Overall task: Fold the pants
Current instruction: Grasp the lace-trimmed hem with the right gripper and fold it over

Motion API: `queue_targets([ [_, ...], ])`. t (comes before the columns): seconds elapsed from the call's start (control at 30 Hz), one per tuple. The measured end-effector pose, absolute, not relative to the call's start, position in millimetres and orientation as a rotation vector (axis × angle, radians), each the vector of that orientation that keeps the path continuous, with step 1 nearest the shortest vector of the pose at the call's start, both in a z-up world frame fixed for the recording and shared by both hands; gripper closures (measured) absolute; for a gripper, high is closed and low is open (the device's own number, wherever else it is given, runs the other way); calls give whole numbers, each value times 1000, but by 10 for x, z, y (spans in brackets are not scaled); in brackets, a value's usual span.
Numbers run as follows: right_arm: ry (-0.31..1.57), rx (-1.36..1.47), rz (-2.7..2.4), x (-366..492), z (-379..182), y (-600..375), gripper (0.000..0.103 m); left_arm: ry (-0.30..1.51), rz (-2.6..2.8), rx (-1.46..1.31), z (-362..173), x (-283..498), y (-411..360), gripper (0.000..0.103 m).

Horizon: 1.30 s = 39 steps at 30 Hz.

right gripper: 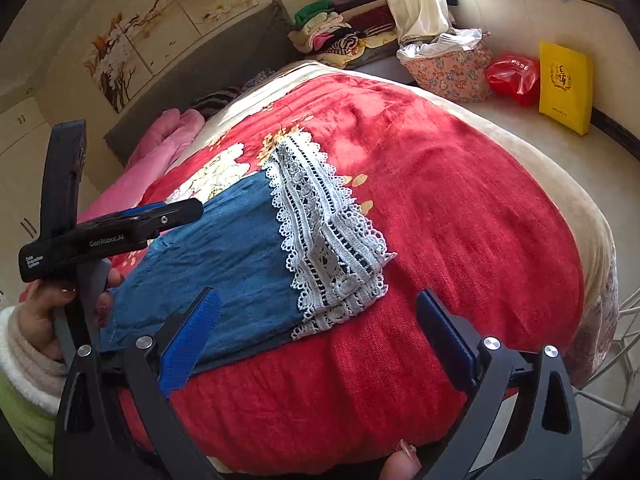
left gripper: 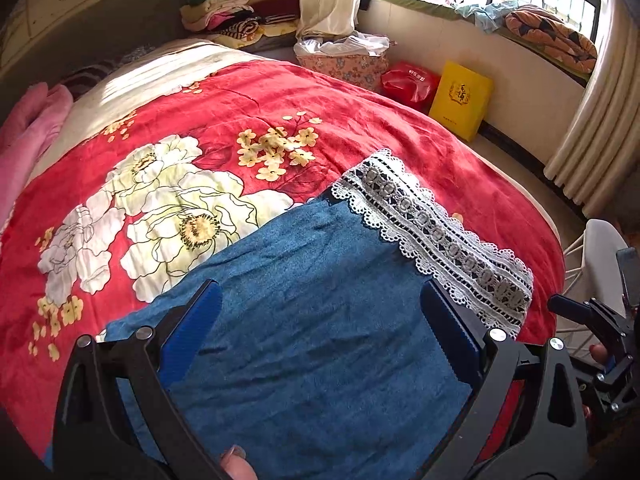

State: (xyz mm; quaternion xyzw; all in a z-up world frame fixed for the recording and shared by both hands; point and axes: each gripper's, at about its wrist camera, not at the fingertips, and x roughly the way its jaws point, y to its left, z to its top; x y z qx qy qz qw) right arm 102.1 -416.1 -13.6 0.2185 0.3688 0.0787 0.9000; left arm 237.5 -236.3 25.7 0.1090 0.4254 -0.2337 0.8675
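Basket (right gripper: pixel 452 72) holds white cloth (right gripper: pixel 440 46); pants (right gripper: pixel 224 236) lie on bed (right gripper: pixel 460 208).

Setting: a home bedroom. Bed (left gripper: pixel 460 168) covered by a red floral blanket (left gripper: pixel 180 184), grey headboard (right gripper: pixel 208 68) behind it, pink bedding (left gripper: pixel 28 128) at the pillow end. Stack of folded clothes (left gripper: pixel 224 12) near the wall. Painted panels (right gripper: pixel 160 28) hang above the headboard. Window ledge holds a quilt (left gripper: pixel 552 36); pleated curtain (left gripper: pixel 592 128) beside it. Floral basket (right gripper: pixel 452 68), red bag (left gripper: pixel 408 84) and yellow bag (left gripper: pixel 460 100) on the floor.
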Motion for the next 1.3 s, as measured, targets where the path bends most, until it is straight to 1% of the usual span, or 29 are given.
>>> queue_targets([
  [0.23, 782, 503, 186, 1103, -235, -4152, 6, 941, -514, 207, 148, 2748, -2431, 10],
  [0.4, 795, 559, 183, 1148, -330, -4196, 6, 938, -565, 235, 152, 2922, -2583, 10],
  [0.47, 794, 567, 182, 1162, -349, -4203, 9, 934, -595, 270, 135, 2964, -2686, 10],
  [0.5, 793, 565, 184, 1171, -349, -4199, 11, 932, -611, 277, 127, 2984, -2728, 10],
  [0.57, 796, 552, 178, 1197, -357, -4198, 25, 937, -645, 285, 104, 3026, -2811, 10],
  [0.6, 800, 549, 173, 1207, -367, -4202, 28, 938, -658, 287, 89, 3046, -2846, 10],
  [0.63, 797, 553, 171, 1214, -375, -4208, 32, 943, -673, 290, 71, 3064, -2879, 10],
  [0.67, 793, 558, 172, 1219, -379, -4212, 40, 945, -683, 296, 53, 3083, -2915, 10],
  [0.73, 795, 563, 169, 1240, -390, -4221, 50, 947, -687, 308, 19, 3120, -2963, 10],
  [0.77, 792, 571, 169, 1242, -395, -4231, 53, 954, -691, 304, -3, 3145, -2980, 10],
  [0.9, 775, 619, 188, 1244, -429, -4292, 56, 964, -730, 296, -66, 3190, -3034, 10],
  [0.93, 773, 627, 191, 1249, -437, -4305, 58, 958, -737, 307, -74, 3190, -3050, 10],
  [1.03, 766, 655, 202, 1259, -460, -4340, 64, 957, -766, 307, -112, 3228, -3096, 13],
  [1.1, 767, 661, 211, 1269, -469, -4351, 66, 978, -806, 287, -150, 3250, -3129, 25],
  [1.13, 767, 662, 211, 1277, -472, -4353, 68, 986, -816, 286, -170, 3251, -3147, 34],
  [1.17, 767, 662, 214, 1286, -473, -4350, 69, 1000, -823, 291, -202, 3250, -3173, 41],
  [1.2, 768, 660, 216, 1289, -473, -4339, 70, 1012, -828, 294, -233, 3246, -3198, 44],
  [1.23, 770, 661, 215, 1294, -480, -4334, 73, 1011, -830, 299, -248, 3227, -3205, 51],
  [1.27, 770, 664, 217, 1305, -486, -4333, 75, 1010, -832, 308, -259, 3219, -3212, 60],
  [1.3, 770, 666, 219, 1313, -491, -4332, 77, 1009, -832, 308, -261, 3222, -3205, 66],
])
